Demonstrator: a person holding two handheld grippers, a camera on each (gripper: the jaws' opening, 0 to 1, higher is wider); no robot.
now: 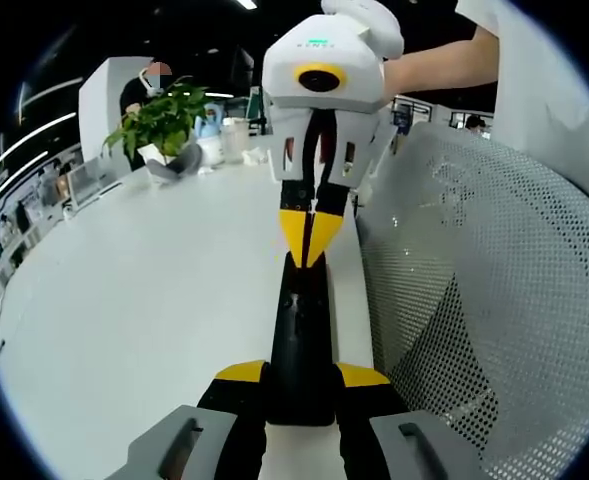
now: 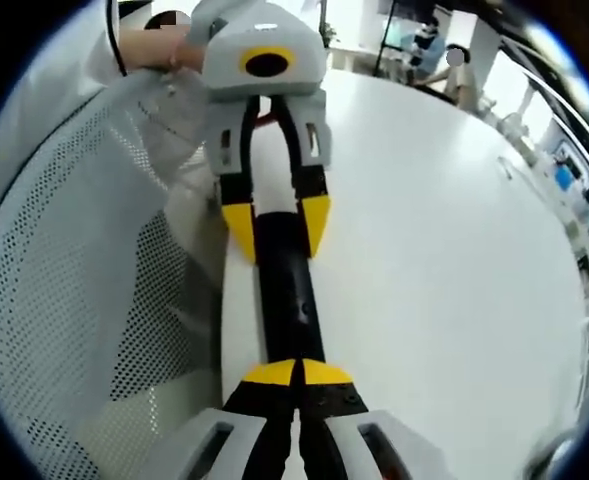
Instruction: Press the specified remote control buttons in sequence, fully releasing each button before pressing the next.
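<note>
Remote control (image 1: 299,340), long & black, lies along the counter's (image 1: 144,310) edge, next to a white mesh chair back (image 1: 494,300). Left claw (image 1: 302,385) grips its near end: yellow tips sit on both sides of the body, touching it. In right gripper view the same remote (image 2: 289,290) runs lengthwise between both claws; left claw (image 2: 275,226) straddles the far end there, yellow tips against the sides.

Right claw (image 1: 310,238) comes in from the far end w/ jaws narrowed, yellow tips together, touching the remote's top face at its far end. In right gripper view right claw (image 2: 296,374) has tips meeting in a point over the near end of the remote, nothing held between them. Which button is under the tips: cannot tell.

Far corner of counter: potted green plant (image 1: 164,120) w/ some small items just beside it, too blurry to name. A hand (image 1: 374,25) holds the right claw's body.
</note>
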